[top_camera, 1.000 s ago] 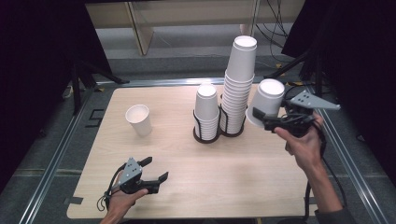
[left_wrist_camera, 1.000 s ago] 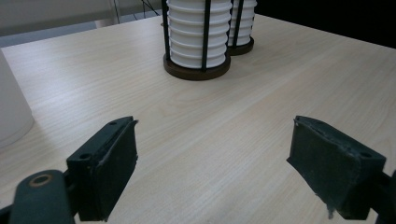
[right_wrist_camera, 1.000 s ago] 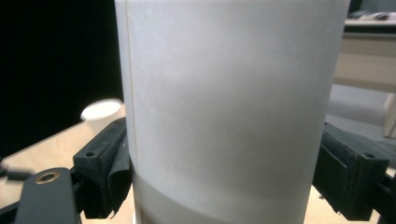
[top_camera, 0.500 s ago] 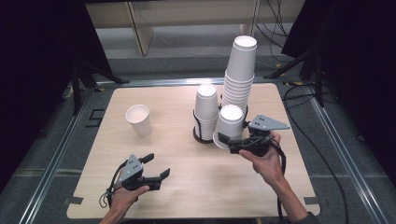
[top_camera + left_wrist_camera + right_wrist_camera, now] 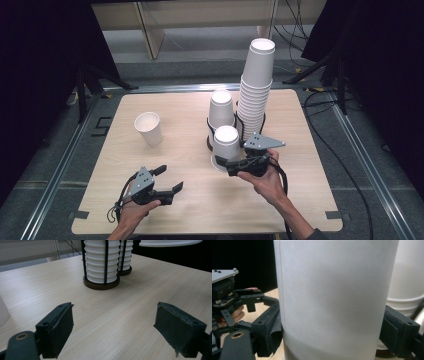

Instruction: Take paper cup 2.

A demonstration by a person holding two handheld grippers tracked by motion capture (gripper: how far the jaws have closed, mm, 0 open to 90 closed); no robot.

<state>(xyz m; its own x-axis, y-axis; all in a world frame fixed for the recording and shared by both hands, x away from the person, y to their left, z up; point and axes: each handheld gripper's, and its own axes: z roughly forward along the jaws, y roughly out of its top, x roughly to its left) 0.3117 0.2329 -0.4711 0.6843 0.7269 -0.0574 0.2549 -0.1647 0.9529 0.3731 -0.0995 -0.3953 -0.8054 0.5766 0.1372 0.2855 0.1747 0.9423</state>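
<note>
My right gripper (image 5: 223, 162) is shut on an upside-down white paper cup (image 5: 226, 144), gripping its lower wall just above the table, in front of the two cup stacks. In the right gripper view the paper cup (image 5: 332, 290) sits between both pads (image 5: 270, 332). A short stack of inverted cups (image 5: 221, 109) and a tall stack (image 5: 256, 85) stand in black wire holders behind it. My left gripper (image 5: 170, 178) rests near the table's front left, open, with nothing between its jaws; its view looks across bare wood to the short stack's holder (image 5: 101, 285).
A single upright white cup (image 5: 149, 128) stands on the left part of the wooden table (image 5: 310, 165). Metal rails run along the table's sides, with cables and stand legs on the dark floor behind.
My right gripper has carried the cup from the right of the tall stack leftward and down, to in front of the stacks. The left gripper has stayed where it was.
</note>
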